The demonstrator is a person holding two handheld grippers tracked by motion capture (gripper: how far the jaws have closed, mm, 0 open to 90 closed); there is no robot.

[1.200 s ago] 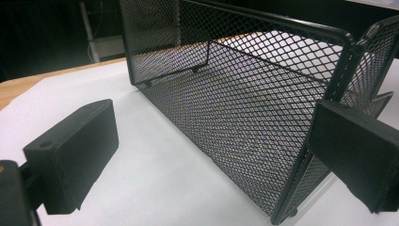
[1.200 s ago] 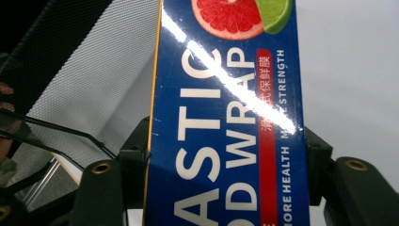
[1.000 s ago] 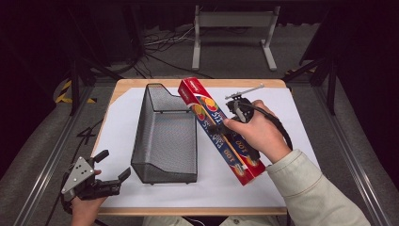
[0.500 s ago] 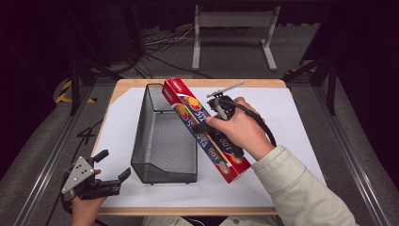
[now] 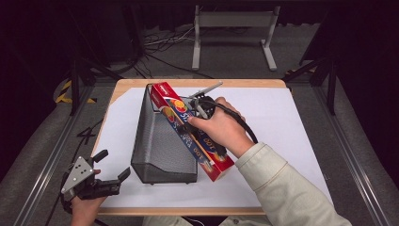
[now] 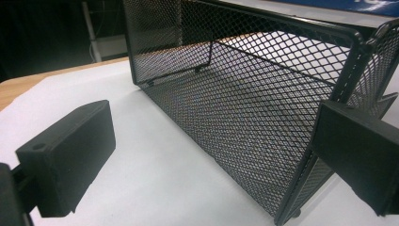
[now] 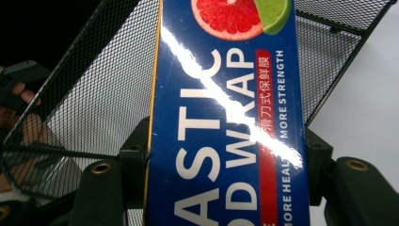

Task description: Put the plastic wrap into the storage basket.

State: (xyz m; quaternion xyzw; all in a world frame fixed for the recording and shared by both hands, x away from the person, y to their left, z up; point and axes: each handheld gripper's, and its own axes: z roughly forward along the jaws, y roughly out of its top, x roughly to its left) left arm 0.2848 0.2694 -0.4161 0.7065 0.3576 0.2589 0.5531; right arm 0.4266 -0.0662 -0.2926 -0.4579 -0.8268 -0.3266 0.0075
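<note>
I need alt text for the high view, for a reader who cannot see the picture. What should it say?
The right hand-held gripper holds a long red and blue plastic wrap box slanted over the right rim of a black wire mesh basket on a white-covered wooden table. The left hand-held gripper rests open at the table's near left corner.

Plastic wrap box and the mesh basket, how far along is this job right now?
Done: the right claw is shut on the plastic wrap box, which is off the table, tilted over the right wall of the mesh basket. In hand: carrying it over the basket opening. Left: lower the box inside and let go. The left claw sits open at the basket's near corner, holding nothing.
</note>
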